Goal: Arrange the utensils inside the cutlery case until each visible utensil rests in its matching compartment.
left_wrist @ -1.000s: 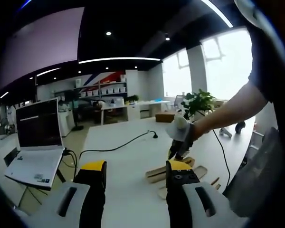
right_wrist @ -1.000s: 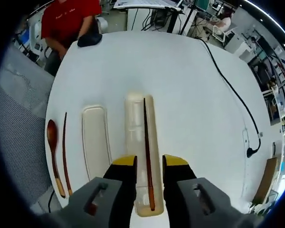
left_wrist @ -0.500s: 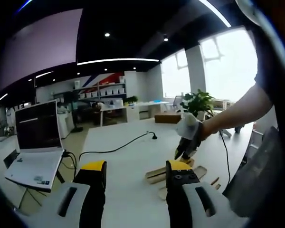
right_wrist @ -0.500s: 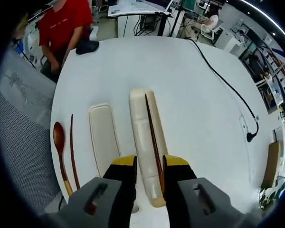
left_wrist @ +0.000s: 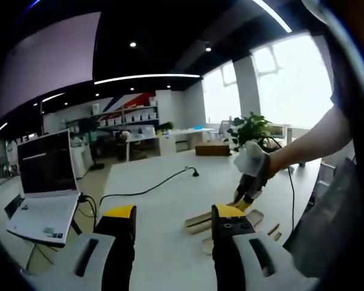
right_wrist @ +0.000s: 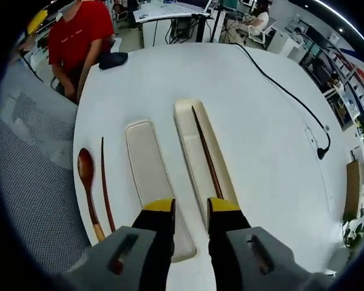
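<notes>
- Right gripper view, far left: wooden spoon (right_wrist: 87, 185) flat on the white table (right_wrist: 170, 79), bowl end pointing away, close to the table edge.
- Just right of it, a loose chopstick (right_wrist: 106, 188), roughly parallel to the spoon, not touching as far as can be told.
- Next over, the case lid (right_wrist: 150, 176), a pale flat tray lying on its own with nothing in it.
- Then the cutlery case (right_wrist: 188, 142), open, with a second chopstick (right_wrist: 207, 159) lying lengthwise inside, near end hidden behind the yellow jaw tip. Can't tell compartments apart from here.
- Right gripper (right_wrist: 190, 207) above the near ends of lid and case, jaws a little apart, nothing between them.
- Farther right, a black cable (right_wrist: 285, 91) snaking across the table to a plug.
- Top left, a person in a red shirt (right_wrist: 82, 33) at the far edge of the table.
- Left gripper view: laptop (left_wrist: 45, 182) open on a side desk at left.
- Left gripper (left_wrist: 173, 213) low over the table, jaws well apart, holding nothing.
- Beyond its jaws, case and lid seen edge-on, spoon and chopstick too small to sort out.
- At right, the other gripper reaching in from a gloved hand (left_wrist: 253, 167), hanging over the case.
</notes>
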`<action>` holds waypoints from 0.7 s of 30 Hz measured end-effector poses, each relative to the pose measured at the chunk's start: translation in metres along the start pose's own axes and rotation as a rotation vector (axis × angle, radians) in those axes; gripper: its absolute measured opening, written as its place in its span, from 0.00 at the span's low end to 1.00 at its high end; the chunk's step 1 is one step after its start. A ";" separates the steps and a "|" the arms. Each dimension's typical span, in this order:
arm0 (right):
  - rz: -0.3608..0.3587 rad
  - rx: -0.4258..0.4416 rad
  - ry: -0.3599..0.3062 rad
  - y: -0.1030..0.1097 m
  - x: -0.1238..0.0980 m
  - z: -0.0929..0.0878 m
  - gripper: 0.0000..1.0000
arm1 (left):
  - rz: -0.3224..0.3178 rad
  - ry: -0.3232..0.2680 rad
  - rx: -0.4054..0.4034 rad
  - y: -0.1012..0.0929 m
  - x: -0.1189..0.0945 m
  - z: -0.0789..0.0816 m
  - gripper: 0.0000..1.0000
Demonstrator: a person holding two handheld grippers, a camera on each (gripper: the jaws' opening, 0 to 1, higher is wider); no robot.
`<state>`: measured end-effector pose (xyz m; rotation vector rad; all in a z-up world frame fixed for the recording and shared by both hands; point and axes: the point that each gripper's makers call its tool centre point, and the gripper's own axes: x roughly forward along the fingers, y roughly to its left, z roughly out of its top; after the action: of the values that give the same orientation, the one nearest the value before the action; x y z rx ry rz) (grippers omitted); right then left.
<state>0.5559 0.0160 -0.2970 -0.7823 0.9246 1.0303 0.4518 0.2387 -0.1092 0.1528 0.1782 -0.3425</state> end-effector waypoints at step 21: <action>-0.035 0.085 -0.080 0.010 -0.027 -0.012 0.19 | -0.003 0.007 0.058 -0.006 0.000 0.002 0.50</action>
<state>0.5373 -0.0008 -0.2782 -0.6796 0.8775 0.9789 0.4502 0.2327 -0.1081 0.2111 0.1754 -0.3502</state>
